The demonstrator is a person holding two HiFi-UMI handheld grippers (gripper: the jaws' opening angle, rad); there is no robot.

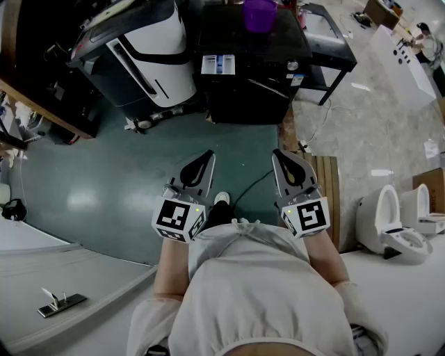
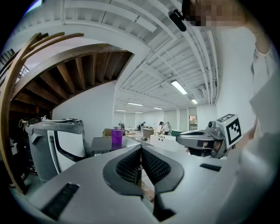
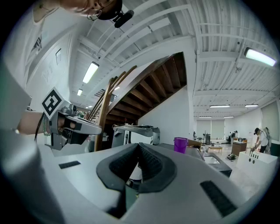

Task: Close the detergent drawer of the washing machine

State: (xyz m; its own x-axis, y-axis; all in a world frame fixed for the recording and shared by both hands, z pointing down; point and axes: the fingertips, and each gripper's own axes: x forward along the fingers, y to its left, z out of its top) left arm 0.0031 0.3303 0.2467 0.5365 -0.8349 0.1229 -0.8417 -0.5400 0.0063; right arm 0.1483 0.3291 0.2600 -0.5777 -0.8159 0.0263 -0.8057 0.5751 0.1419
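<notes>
Black washing machine (image 1: 250, 76) well ahead, purple bucket (image 1: 259, 14) on top, contents unseen. Detergent drawer (image 1: 217, 64) pulled out at its upper left: probably light, stiff plastic on slides, best pushed flat on the front panel; compartment contents unreadable. Left gripper (image 1: 204, 158) and right gripper (image 1: 279, 156) near waist, jaws pressed together, empty.

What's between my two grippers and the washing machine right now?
Head view: only bare green floor separates the left gripper and right gripper from the washing machine, apart from a thin black cable.
</notes>
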